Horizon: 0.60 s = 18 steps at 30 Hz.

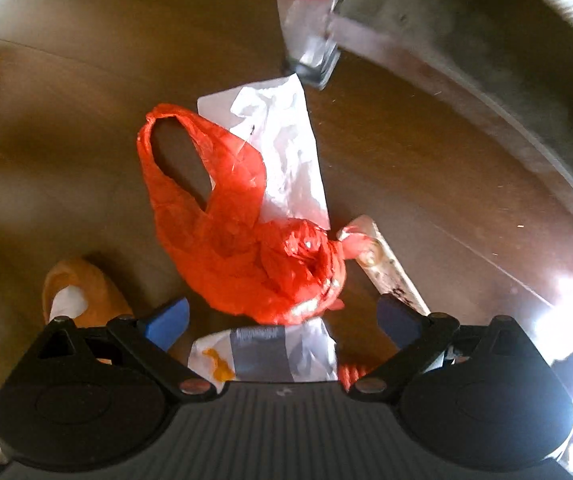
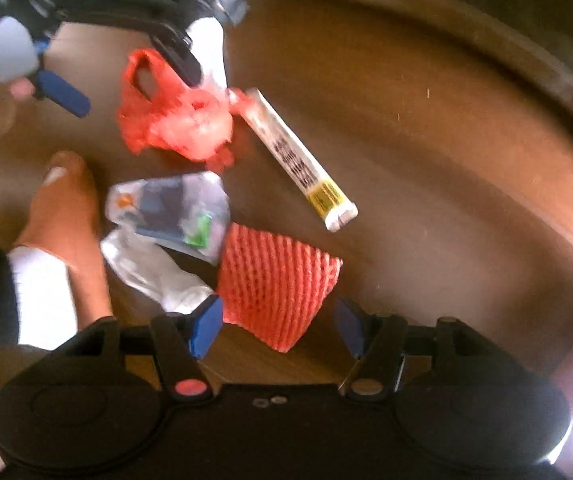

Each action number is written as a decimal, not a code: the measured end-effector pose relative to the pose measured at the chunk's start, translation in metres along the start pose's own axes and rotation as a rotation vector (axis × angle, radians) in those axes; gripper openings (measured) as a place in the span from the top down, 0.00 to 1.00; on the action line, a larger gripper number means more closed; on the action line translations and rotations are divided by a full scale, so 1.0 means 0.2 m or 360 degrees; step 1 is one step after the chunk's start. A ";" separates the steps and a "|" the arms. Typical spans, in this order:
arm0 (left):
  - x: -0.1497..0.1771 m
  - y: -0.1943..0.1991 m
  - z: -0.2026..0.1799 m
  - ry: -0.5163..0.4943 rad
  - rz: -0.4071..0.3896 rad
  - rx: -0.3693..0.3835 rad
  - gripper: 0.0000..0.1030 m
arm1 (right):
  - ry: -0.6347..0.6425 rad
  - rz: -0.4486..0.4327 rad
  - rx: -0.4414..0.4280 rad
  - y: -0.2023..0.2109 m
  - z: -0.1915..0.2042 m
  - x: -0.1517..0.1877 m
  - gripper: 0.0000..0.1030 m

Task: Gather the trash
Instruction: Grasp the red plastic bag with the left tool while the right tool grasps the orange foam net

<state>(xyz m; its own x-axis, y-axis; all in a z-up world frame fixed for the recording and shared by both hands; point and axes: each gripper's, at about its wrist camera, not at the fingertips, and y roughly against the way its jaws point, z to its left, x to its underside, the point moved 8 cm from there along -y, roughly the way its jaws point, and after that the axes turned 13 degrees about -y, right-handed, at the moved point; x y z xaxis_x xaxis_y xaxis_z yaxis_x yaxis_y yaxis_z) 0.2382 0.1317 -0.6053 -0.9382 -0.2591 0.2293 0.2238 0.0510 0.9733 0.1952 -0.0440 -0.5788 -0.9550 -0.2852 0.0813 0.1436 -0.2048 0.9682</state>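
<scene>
Left wrist view: your left gripper (image 1: 282, 322) hangs spread over the red plastic bag (image 1: 246, 248) on the brown floor (image 1: 426, 184). Your right gripper (image 2: 278, 330) is spread too, straddling the red foam net (image 2: 274, 284), which lies near that bag, beyond the clear wrapper (image 2: 174, 212).

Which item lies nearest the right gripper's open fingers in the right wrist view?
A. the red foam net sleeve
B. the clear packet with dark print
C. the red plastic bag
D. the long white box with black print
A: the red foam net sleeve lies on the brown floor between the fingers of the right gripper, which is open and holds nothing; the other litter lies farther off.
</scene>
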 end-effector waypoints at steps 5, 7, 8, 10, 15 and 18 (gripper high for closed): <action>-0.02 -0.13 0.01 0.0000 0.0032 0.0021 0.03 | -0.0080 0.0112 0.0027 -0.17 -0.05 -0.01 0.40; -0.02 -0.16 0.00 -0.0014 0.0047 0.0024 0.03 | -0.0115 0.0156 0.0034 -0.23 -0.06 -0.01 0.40; -0.02 -0.17 0.00 -0.0017 0.0051 0.0022 0.03 | -0.0130 0.0174 0.0034 -0.26 -0.06 -0.01 0.40; -0.03 -0.20 0.00 -0.0021 0.0054 0.0027 0.03 | -0.0140 0.0198 0.0031 -0.29 -0.05 0.00 0.41; -0.05 -0.23 -0.01 -0.0015 0.0041 0.0046 0.05 | -0.0149 0.0207 0.0043 -0.35 -0.03 0.00 0.42; -0.05 -0.24 -0.02 -0.0037 0.0058 0.0028 0.22 | -0.0101 0.0191 0.0055 -0.36 0.00 -0.01 0.43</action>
<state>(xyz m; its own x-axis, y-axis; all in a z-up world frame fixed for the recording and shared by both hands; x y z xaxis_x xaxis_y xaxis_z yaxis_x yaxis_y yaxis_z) 0.2375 0.1280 -0.6536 -0.9354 -0.2344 0.2646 0.2535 0.0771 0.9643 0.1869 -0.0279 -0.6485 -0.9462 -0.2459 0.2105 0.2496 -0.1402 0.9581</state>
